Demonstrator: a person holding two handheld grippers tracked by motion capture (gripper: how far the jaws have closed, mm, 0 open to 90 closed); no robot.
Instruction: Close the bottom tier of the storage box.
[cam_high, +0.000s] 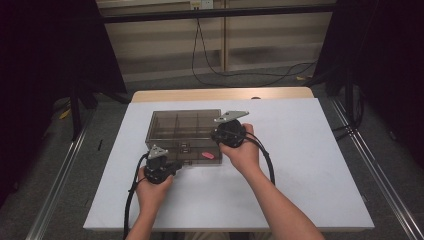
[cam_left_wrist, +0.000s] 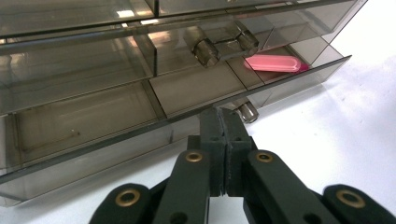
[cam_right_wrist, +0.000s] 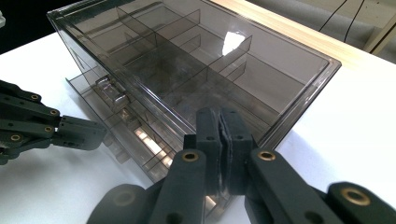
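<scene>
Here, a smoky see-through drawer box sits near the middle of the white tabletop, a little toward nine o'clock. It has small drawers with walls inside. The bottom drawer is pulled partway out, toward six o'clock in the high view. A pink thing lies in that drawer, in the part at the three o'clock end. The drawer above has a clear knob on its front. The left hand-held gripper is at the box's front, near its seven o'clock corner. Its two black jaws are pressed tight together with nothing between them. In the left gripper view the tips are right at the front edge of the open drawer, beside a small knob; I cannot tell if they touch it. The right hand-held gripper is at the box's three o'clock side. Its jaws are clenched too, and they grasp nothing. In the right gripper view the tips are just at the box's near top corner. A hand holds this gripper, and another hand holds the left one. Black cables trail back from both. Past the tabletop, at twelve o'clock, is a wooden edge and a grey floor with wires.
</scene>
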